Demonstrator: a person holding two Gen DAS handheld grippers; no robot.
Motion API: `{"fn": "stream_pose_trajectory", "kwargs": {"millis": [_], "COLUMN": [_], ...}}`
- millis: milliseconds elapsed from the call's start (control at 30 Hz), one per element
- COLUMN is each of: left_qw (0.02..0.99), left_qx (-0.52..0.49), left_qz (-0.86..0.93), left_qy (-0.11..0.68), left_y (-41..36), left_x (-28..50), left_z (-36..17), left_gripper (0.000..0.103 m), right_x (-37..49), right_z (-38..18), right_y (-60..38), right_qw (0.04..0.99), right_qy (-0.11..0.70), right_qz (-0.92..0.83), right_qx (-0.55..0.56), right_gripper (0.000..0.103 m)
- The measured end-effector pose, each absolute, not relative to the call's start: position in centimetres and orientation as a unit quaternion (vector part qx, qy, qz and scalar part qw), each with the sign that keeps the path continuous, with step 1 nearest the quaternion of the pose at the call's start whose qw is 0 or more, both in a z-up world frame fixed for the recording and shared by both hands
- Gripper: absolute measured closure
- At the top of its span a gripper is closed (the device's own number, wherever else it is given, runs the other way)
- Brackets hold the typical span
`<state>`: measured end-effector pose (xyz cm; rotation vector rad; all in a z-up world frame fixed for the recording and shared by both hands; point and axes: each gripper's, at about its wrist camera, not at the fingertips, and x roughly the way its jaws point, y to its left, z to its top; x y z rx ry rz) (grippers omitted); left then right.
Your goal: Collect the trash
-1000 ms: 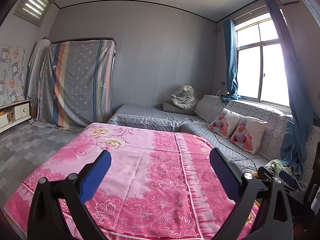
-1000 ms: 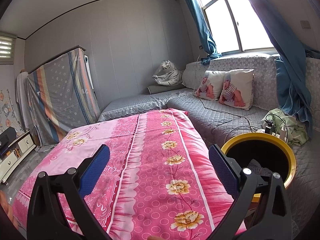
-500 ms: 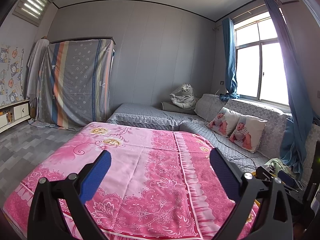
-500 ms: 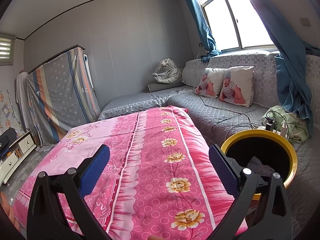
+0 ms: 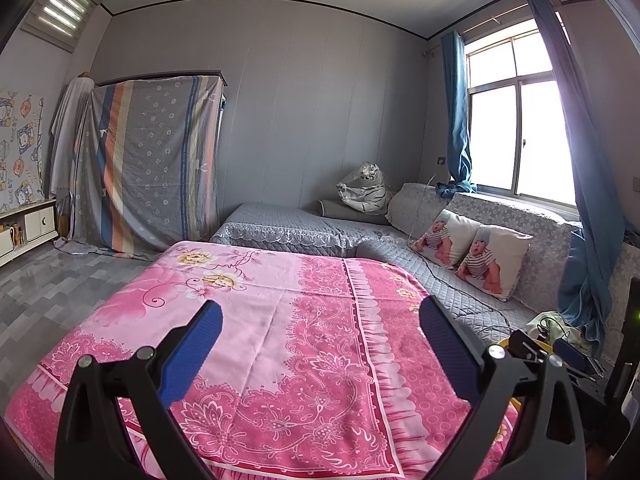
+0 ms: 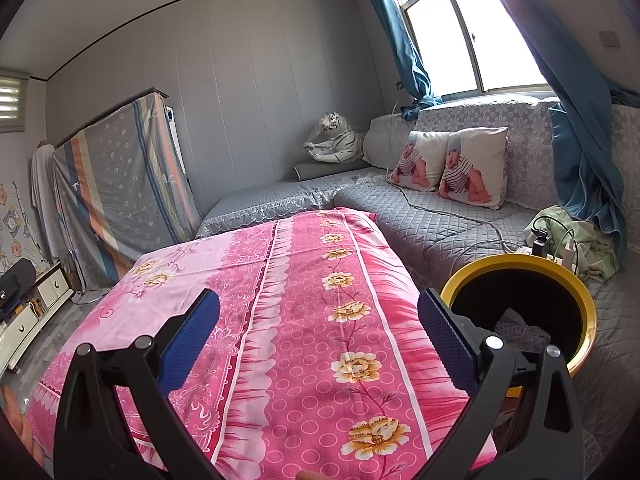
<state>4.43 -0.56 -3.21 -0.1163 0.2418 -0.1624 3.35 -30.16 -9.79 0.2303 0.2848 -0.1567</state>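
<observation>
Both grippers point(image 5: 318, 322) point(image 6: 319, 314) slightly lower, jaws unchanged, apart.

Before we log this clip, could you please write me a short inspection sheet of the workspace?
Surface: pink flowered cloth covers the table; no trash seen on it.
Job's things: yellow-rimmed bin stands right of the table, with something pale crumpled inside.
Clutter: green cloth and chargers on the grey sofa.
Grippers: left gripper open, empty; right gripper open, empty, its right finger in front of the bin's rim.
Cables: white cable trails across the sofa seat to the chargers.
Surroundings: two baby-print cushions, toy tiger, window with blue curtains, striped sheet over a cabinet.
</observation>
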Motion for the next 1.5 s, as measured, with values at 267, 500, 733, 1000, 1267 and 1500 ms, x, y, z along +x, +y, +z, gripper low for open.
{"fn": "stream_pose_trajectory", "kwargs": {"millis": [267,500,733,1000,1267,1500], "left_qw": [0.987,0.985,0.984,0.984,0.984,0.985], "left_qx": [-0.057,-0.062,-0.063,-0.063,-0.064,-0.061], "left_qz": [-0.082,-0.088,-0.091,-0.087,-0.087,-0.086], "left_qy": [0.128,0.133,0.138,0.14,0.14,0.136], "left_y": [-0.7,-0.75,-0.84,-0.76,-0.72,-0.86], "left_x": [4.69,4.87,5.11,5.22,5.24,5.11], "left_z": [-3.5,-3.64,-3.73,-3.88,-3.9,-3.83], "left_gripper": [0.008,0.008,0.008,0.008,0.008,0.008], "right_x": [3.51,3.53,3.58,3.55,3.59,3.58], "right_z": [-9.93,-10.04,-10.17,-10.22,-10.14,-10.13], "right_y": [-30.19,-30.14,-30.05,-30.04,-30.1,-30.13], "right_qw": [0.98,0.979,0.979,0.979,0.979,0.979], "right_qy": [0.143,0.144,0.146,0.145,0.145,0.146], "right_qz": [-0.079,-0.079,-0.079,-0.08,-0.08,-0.08], "right_qx": [0.117,0.118,0.119,0.12,0.119,0.12], "right_gripper": [0.008,0.008,0.008,0.008,0.008,0.008]}}
